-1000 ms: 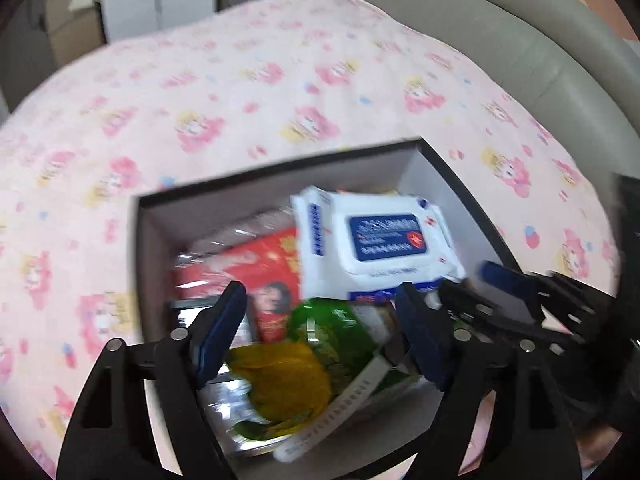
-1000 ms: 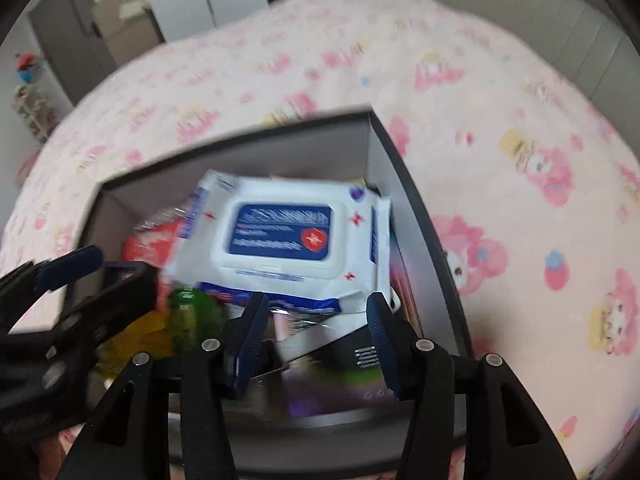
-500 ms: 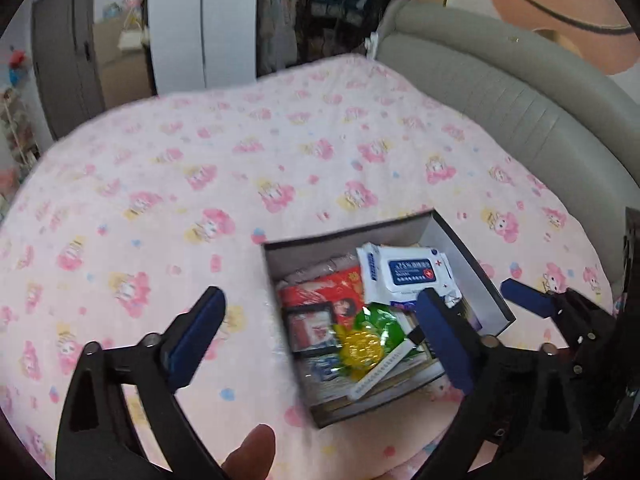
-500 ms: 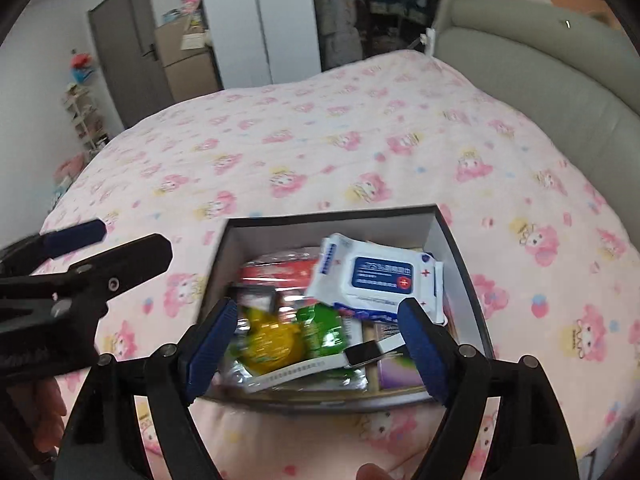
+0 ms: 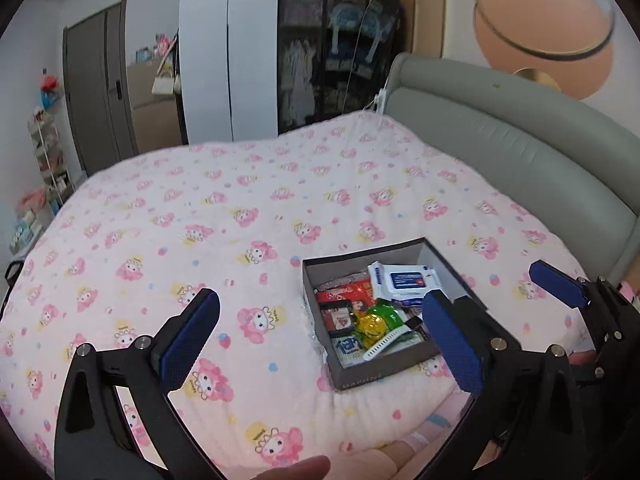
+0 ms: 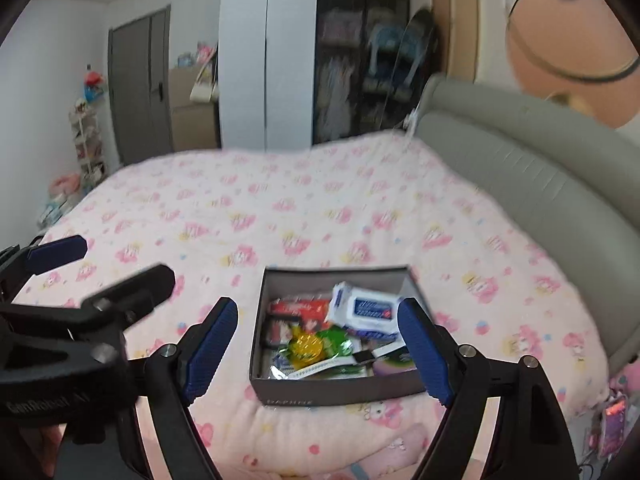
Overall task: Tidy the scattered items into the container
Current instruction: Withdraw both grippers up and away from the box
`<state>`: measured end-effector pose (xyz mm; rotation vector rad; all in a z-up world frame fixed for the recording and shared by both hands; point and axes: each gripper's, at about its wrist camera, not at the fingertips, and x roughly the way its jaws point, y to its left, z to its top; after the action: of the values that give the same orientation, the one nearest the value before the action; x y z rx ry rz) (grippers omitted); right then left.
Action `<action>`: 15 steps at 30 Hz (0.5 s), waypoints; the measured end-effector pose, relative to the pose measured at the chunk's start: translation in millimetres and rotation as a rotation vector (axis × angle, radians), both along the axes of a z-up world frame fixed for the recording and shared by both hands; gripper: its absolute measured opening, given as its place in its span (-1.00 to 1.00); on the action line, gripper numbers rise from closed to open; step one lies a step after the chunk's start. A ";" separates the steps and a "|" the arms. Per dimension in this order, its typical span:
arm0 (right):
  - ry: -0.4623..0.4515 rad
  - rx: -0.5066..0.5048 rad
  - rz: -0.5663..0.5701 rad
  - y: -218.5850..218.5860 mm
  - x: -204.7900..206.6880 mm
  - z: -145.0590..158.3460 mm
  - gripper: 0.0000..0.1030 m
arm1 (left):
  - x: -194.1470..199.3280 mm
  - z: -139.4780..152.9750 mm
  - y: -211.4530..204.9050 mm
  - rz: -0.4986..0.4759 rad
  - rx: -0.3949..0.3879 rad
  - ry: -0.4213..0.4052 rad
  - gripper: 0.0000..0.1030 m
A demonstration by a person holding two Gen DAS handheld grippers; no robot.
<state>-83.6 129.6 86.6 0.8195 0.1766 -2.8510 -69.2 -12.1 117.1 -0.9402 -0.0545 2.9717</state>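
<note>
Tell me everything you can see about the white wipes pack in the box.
The wipes pack is a soft white pouch with a blue rectangular label and small red mark on its flap lid. It lies tilted in the far right corner of the grey box, on top of other packets, leaning toward the right wall. Neither gripper touches it.

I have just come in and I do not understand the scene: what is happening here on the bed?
A person holds two tongs over a bed with a pink cartoon blanket. The left tongs and right tongs are both open and hold nothing. The dark box on the blanket contains the items: a white wipes pack, red packets, a yellow and green packet. No loose items show on the blanket.
</note>
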 end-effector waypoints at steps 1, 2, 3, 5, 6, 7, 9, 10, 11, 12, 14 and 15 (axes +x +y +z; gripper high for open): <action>0.014 -0.005 -0.001 0.5 11.9 1.1 0.58 | 8.5 -0.8 1.4 0.003 -0.003 0.011 0.98; 0.029 -0.009 -0.001 0.9 23.9 2.1 0.59 | 16.9 -1.6 2.9 0.006 -0.006 0.022 0.98; 0.040 -0.015 -0.001 1.5 34.7 2.8 0.60 | 25.4 -2.3 4.3 0.008 -0.009 0.033 0.98; 0.042 -0.020 0.001 2.8 50.0 0.0 0.60 | 42.3 -3.9 7.2 0.014 -0.015 0.055 0.98; 0.043 -0.019 0.001 3.2 57.0 -2.1 0.60 | 50.7 -4.7 8.6 0.017 -0.018 0.066 0.98; 0.047 -0.012 -0.002 3.8 62.6 -4.4 0.60 | 59.2 -5.4 10.1 0.019 -0.021 0.077 0.98; 0.054 0.000 -0.014 6.2 70.1 -8.5 0.61 | 70.6 -7.9 11.7 0.019 -0.016 0.082 0.98; 0.057 0.006 -0.022 7.8 72.9 -10.3 0.61 | 74.5 -9.4 12.1 0.017 -0.009 0.079 0.98; 0.058 0.010 -0.030 9.8 75.2 -12.3 0.61 | 78.2 -10.8 12.7 0.015 -0.004 0.076 0.98; 0.054 0.008 -0.037 12.8 76.1 -14.3 0.61 | 81.2 -11.8 14.1 0.017 -0.005 0.075 0.98; 0.050 0.004 -0.044 17.1 76.9 -15.9 0.62 | 86.2 -14.7 16.4 0.018 -0.003 0.073 0.99; 0.049 0.003 -0.047 19.0 77.3 -16.5 0.62 | 87.9 -14.9 17.0 0.019 0.000 0.071 0.98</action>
<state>-6.3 148.6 70.1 0.7644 0.1703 -2.9174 18.7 4.9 102.2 -0.8381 -0.0624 3.0192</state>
